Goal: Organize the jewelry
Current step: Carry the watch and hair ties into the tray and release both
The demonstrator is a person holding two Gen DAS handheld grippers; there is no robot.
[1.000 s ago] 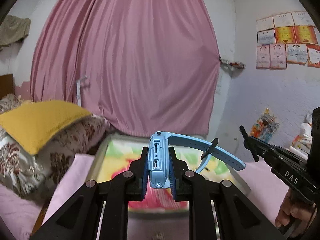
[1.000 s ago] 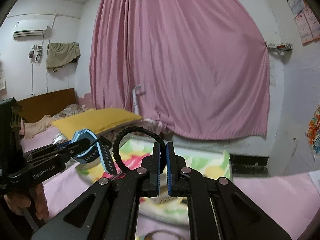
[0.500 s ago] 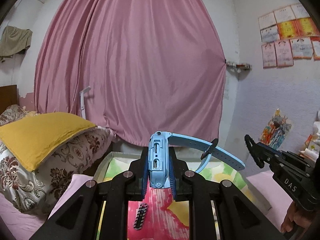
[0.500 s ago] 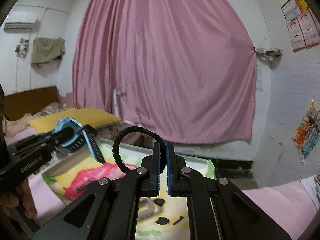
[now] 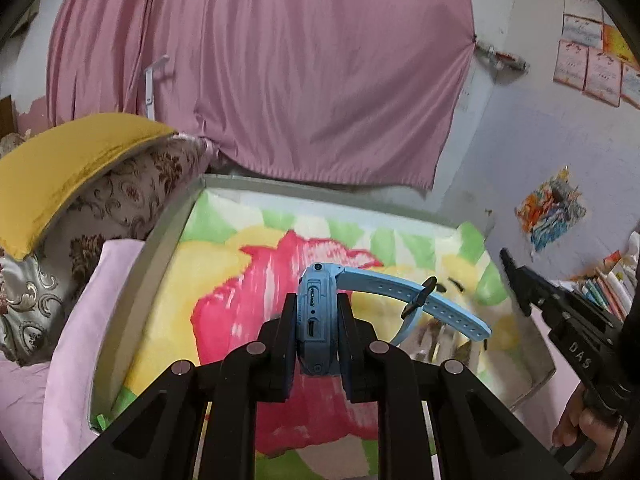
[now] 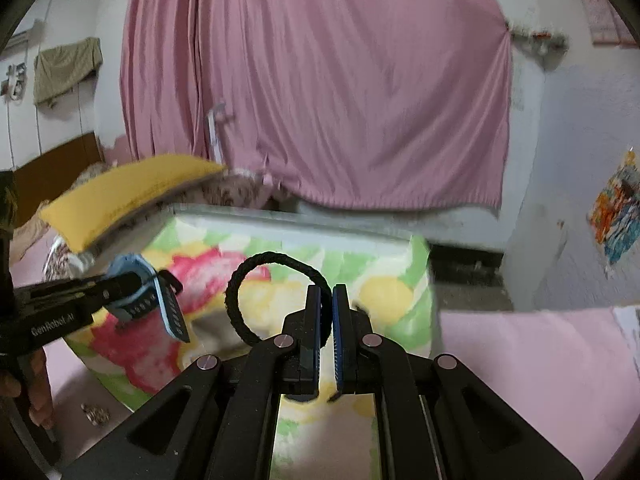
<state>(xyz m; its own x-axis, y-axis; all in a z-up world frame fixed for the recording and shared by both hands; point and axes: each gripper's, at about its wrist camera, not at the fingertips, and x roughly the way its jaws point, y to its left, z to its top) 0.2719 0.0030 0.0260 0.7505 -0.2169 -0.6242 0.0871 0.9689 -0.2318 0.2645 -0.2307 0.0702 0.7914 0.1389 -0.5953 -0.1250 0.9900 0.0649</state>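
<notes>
In the left wrist view, the left gripper (image 5: 317,322) is clenched on the edge-on case of a light-blue plastic smartwatch (image 5: 318,320), whose perforated strap runs out toward 3 o'clock above a shallow grey-rimmed tray with a pink, yellow and green floral lining (image 5: 172,232). In the right wrist view, the right gripper (image 6: 327,312) pinches a black braided cord bracelet (image 6: 256,268), its loop arching up toward 10 o'clock over the same tray. Farther off, a mustard-yellow cushion (image 5: 60,160) lies at 10 o'clock, and a pink pleated curtain (image 5: 260,72) fills 12 o'clock.
</notes>
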